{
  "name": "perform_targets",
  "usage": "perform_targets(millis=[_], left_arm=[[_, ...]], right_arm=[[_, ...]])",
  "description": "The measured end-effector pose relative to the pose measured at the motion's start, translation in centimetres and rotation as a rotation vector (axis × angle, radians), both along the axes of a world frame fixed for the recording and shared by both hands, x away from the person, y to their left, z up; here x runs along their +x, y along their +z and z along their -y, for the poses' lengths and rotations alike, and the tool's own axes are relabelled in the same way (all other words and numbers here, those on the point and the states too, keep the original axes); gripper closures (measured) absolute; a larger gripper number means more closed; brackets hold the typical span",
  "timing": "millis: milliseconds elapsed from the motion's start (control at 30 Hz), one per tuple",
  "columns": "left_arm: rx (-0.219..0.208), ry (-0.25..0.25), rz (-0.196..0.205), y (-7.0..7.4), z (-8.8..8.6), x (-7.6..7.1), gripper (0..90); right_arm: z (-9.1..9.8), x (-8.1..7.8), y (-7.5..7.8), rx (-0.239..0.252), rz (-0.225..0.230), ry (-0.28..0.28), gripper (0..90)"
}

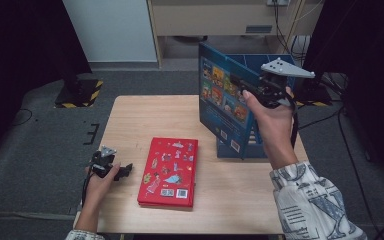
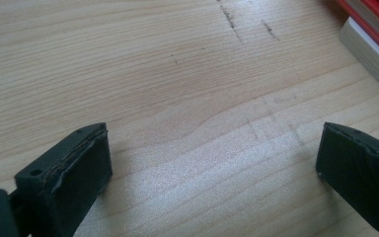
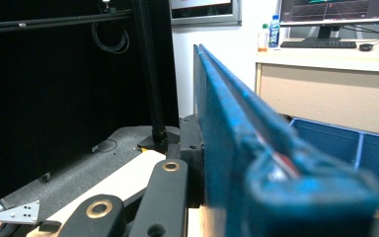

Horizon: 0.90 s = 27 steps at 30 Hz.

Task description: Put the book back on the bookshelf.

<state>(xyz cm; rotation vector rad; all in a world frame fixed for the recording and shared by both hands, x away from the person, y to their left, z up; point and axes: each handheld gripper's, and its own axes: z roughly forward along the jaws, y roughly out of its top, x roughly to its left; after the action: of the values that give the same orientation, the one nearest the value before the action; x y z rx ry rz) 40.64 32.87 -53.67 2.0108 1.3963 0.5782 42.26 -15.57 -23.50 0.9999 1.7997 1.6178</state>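
A blue picture book [image 1: 222, 97] stands upright in the air over the table's far right, with my right gripper [image 1: 241, 86] shut on its upper edge. In the right gripper view the blue book [image 3: 232, 113] runs edge-on away from me, clamped between the black jaws of the right gripper [image 3: 212, 163]. A red book [image 1: 169, 172] lies flat on the wooden table [image 1: 140, 120]. My left gripper [image 1: 124, 170] rests low at the table's left edge, beside the red book and apart from it. Its jaws stand wide open over bare wood, nothing between them [image 2: 212, 163].
A blue bin [image 1: 257, 145] stands on the table's far right, right behind the lifted book; its wall [image 3: 335, 143] shows past the book. The red book's corner [image 2: 370, 29] lies ahead and to the right of the left jaws. A desk with monitors stands beyond.
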Motion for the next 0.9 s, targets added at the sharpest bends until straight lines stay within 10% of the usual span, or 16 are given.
perform_targets(millis=[900], left_arm=[[-0.002,0.005,-0.001,0.0,0.0,0.0,0.0]], right_arm=[[5.3,-1.3,0.1,-0.007,-0.013,-0.088,81.8]])
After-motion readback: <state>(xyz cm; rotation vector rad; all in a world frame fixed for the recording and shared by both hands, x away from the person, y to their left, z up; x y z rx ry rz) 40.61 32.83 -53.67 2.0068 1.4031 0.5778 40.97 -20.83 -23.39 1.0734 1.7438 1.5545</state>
